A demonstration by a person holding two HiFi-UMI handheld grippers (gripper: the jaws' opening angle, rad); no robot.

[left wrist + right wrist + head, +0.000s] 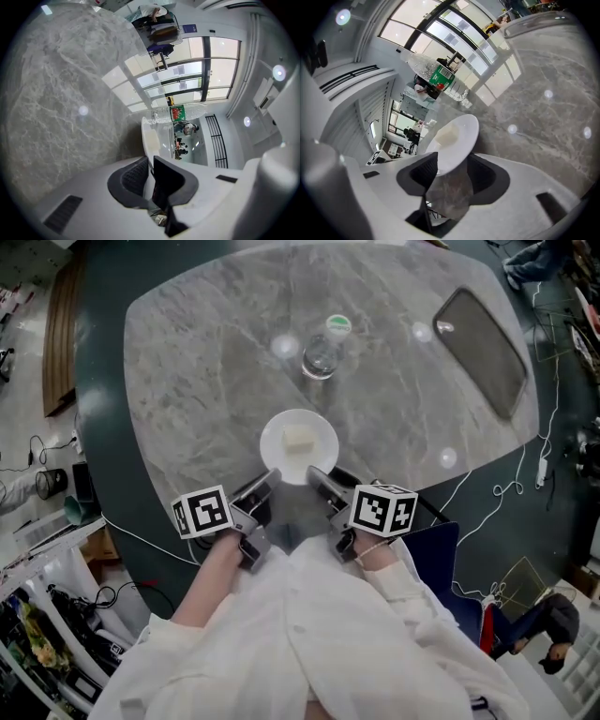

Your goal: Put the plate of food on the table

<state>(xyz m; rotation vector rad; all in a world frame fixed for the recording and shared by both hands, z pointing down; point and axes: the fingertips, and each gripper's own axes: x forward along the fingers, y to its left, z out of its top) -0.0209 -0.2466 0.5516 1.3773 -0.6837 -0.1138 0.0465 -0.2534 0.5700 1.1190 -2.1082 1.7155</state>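
A small white plate (277,452) with a pale block of food (298,439) sits on the grey marble table (187,381), close to its near edge. My left gripper (265,480) is at the plate's near left rim. In the left gripper view the pads are closed on the thin edge of the plate (151,137) at the left gripper (150,165). My right gripper (320,476) is at the near right rim. In the right gripper view the plate (461,133) and food (446,135) reach in between the right gripper (452,168) jaws, which stand apart with a gap beside the rim.
A clear plastic bottle (324,351) with a green label lies beyond the plate. A dark rectangular tray (483,351) sits at the table's far right. Cables trail over the dark floor (525,484) to the right. Shelving with clutter stands at the lower left.
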